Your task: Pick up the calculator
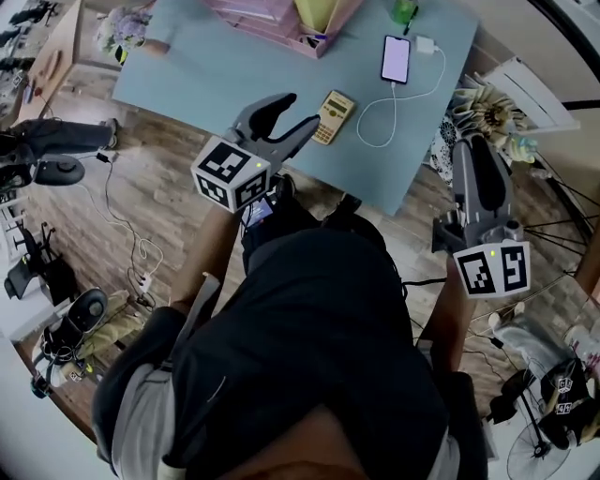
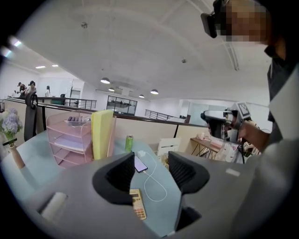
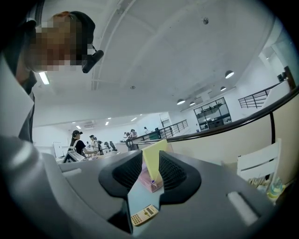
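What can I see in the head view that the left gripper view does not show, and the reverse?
Only the head view: the wooden floor and the loose cables on it. Only the left gripper view: the ceiling lights and the black railing. Both: the calculator lying on the blue table, the phone with its white charging cable, and the pink organizer.

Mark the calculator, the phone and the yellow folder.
calculator (image 1: 334, 116), head view, middle of its keypad face.
phone (image 1: 396, 59), head view, centre of its lit screen.
yellow folder (image 2: 102, 135), left gripper view, middle of its broad face.
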Tool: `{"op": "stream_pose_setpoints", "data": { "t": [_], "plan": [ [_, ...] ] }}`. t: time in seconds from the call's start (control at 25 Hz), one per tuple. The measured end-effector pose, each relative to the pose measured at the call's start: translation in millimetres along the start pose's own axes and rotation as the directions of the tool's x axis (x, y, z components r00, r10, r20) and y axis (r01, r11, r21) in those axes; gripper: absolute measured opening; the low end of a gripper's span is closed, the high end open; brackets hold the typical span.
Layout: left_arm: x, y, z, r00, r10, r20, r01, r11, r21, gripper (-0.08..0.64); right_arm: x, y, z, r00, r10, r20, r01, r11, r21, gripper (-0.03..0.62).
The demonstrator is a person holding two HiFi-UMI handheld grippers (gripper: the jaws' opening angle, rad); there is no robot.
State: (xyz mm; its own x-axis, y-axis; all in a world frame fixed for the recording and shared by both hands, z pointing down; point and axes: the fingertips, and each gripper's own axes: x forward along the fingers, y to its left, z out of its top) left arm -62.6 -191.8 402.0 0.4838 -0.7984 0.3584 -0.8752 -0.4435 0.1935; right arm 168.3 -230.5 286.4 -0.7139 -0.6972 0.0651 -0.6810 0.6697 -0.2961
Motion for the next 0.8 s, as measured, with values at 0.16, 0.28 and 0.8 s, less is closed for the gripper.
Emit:
{"op": "stream_pose_setpoints", "data": {
  "t": [0.16,0.28,0.8],
  "plan": [
    [24,6,-27,0.997,0.023,-0.069,-0.025,0.999,-0.034,0.279,0,-14,-14,1.0,-0.004,-0.029,0.005,1.0,0.03,0.094],
    [43,13,-47,0.993,0.04,-0.114,-0.046,0.998,-0.049,0.295,1,-23,-23,0.999,-0.008,-0.047,0.01,0.999,0.044,0.094],
    [115,42,-160,0.918,0.122,-0.378,-0.156,0.986,-0.061,0.396,-5,-58,-64,0.992,-0.056,-0.114,0.07,0.991,0.115,0.094]
  ]
}}
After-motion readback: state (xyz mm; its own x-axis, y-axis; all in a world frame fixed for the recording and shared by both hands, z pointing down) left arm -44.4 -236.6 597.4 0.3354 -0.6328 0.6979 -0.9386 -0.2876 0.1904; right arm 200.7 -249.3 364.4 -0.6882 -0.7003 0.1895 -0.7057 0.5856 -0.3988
